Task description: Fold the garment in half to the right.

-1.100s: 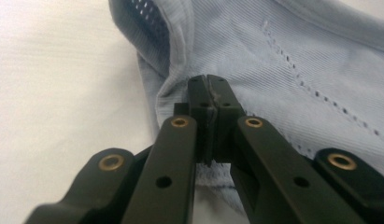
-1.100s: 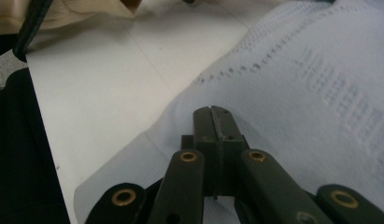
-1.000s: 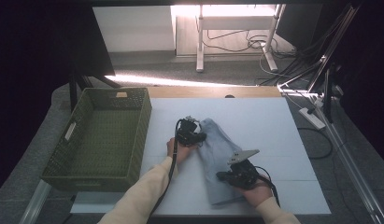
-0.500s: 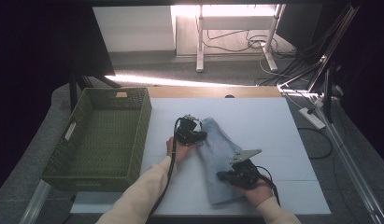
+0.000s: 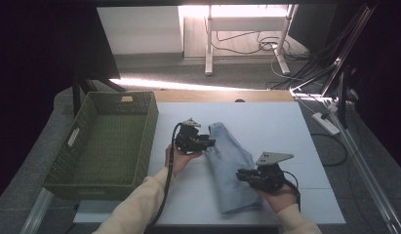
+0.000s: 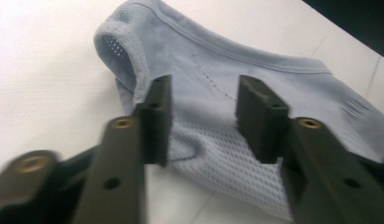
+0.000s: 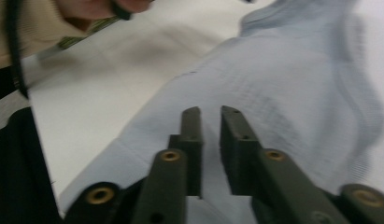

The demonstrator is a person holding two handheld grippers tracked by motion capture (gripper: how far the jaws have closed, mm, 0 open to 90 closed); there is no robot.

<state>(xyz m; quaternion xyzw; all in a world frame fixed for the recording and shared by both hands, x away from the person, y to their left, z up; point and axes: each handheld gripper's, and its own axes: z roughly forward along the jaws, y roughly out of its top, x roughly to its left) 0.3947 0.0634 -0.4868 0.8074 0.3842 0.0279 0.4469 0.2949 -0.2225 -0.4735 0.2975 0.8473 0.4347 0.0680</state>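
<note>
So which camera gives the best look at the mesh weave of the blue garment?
The left gripper view: the blue garment lies close, its mesh holes and seams sharp. The right gripper view shows it blurred; the high view shows it whole, folded, but too small for weave.

Cream long sleeves on both forearms. Left gripper and right gripper: black bodies, brass-coloured screws (seen in the gripper views), grey three-cornered plates, trailing black cables.
</note>
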